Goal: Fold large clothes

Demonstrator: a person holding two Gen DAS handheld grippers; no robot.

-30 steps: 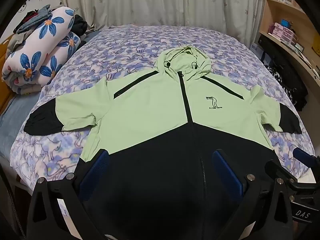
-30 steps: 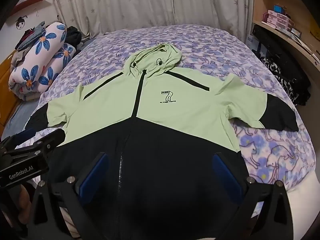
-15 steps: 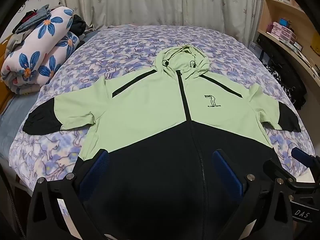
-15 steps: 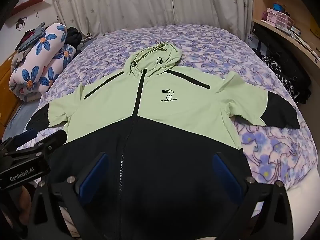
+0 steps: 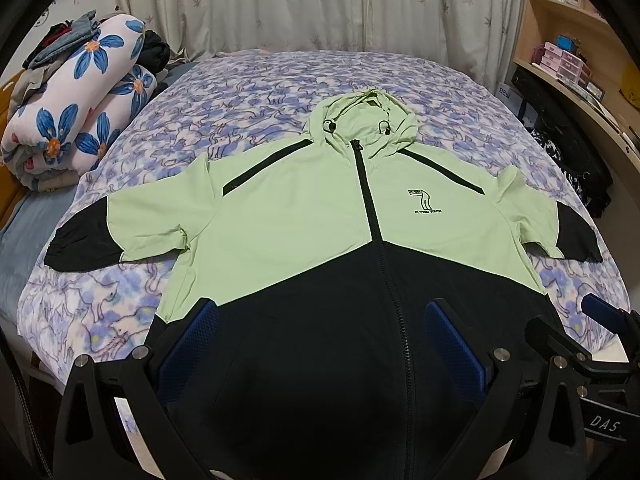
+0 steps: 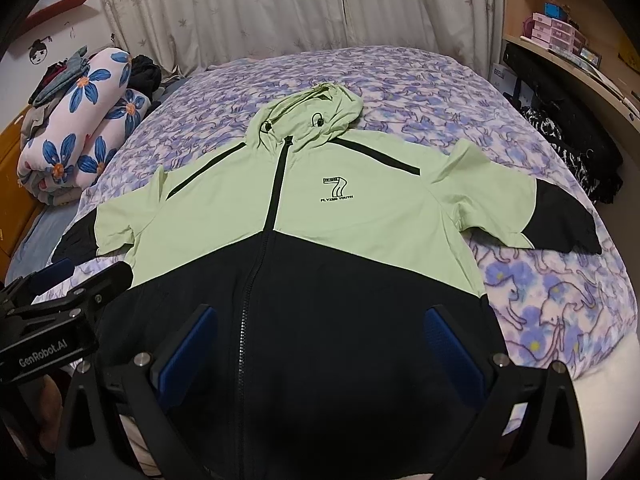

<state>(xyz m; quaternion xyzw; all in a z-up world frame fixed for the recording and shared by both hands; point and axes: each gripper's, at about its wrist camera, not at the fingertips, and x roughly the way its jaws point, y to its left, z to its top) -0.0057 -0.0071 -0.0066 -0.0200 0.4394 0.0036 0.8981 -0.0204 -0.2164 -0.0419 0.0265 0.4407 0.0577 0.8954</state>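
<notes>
On bed (image 5: 280, 92): green-and-black jacket (image 5: 320, 220) spread flat, front up, zipped, sleeves out, hood toward curtain. No fold made yet. Left gripper (image 5: 320, 344) and right gripper (image 6: 320, 340) both wide open, empty, above hem. All folding left.

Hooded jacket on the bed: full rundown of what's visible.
The hooded jacket lies front up, spread flat on the floral bedspread, hood away from the cameras. Light green upper body and hood, black lower body and cuffs; thin, smooth-looking fabric. Black centre zipper closed, black shoulder stripes, a "7 FLYING YOUTH" chest logo. Both sleeves lie outward. Both tongs hang open above the hem; contact unclear.
</notes>
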